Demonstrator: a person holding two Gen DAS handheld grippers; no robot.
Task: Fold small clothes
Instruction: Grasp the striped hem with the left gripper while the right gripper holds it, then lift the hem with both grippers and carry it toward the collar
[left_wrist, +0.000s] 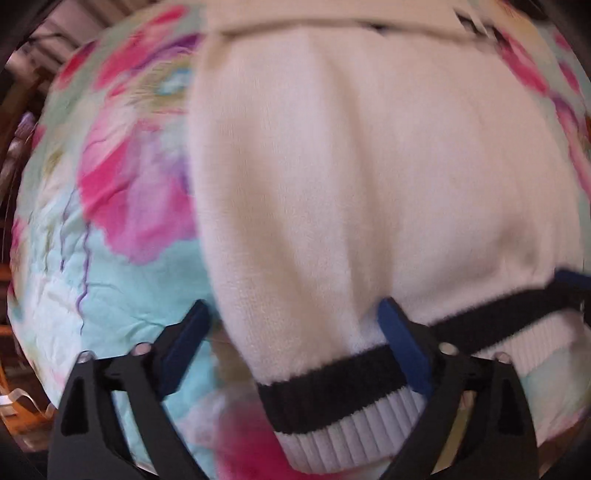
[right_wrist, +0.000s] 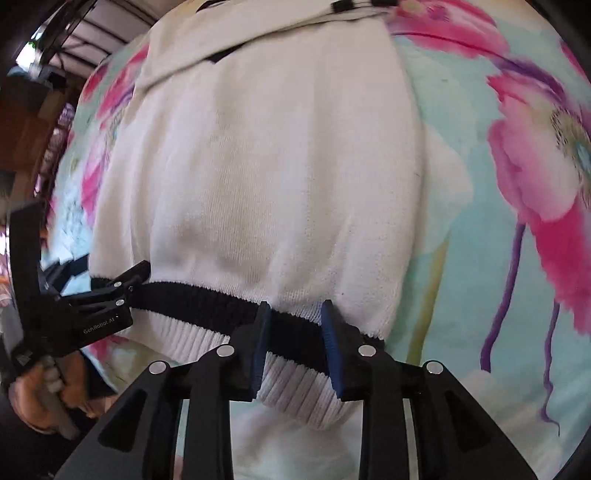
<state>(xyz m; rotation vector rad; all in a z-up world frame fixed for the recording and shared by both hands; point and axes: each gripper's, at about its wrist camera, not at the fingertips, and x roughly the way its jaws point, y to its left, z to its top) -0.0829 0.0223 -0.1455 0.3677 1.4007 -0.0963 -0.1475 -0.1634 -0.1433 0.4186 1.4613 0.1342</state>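
A small white knit sweater with a black stripe and white ribbed hem lies on a floral sheet; it also fills the right wrist view. My left gripper stands wide open at the hem's left corner, one finger on the sheet, the other over the hem. My right gripper is partly closed, its blue pads on either side of the black-striped hem at the sweater's right side. The left gripper also shows in the right wrist view at the hem's far left.
The floral sheet in turquoise, pink and purple covers the surface all around the sweater. Dark furniture and a ceiling show beyond its far left edge. A hand holds the left gripper.
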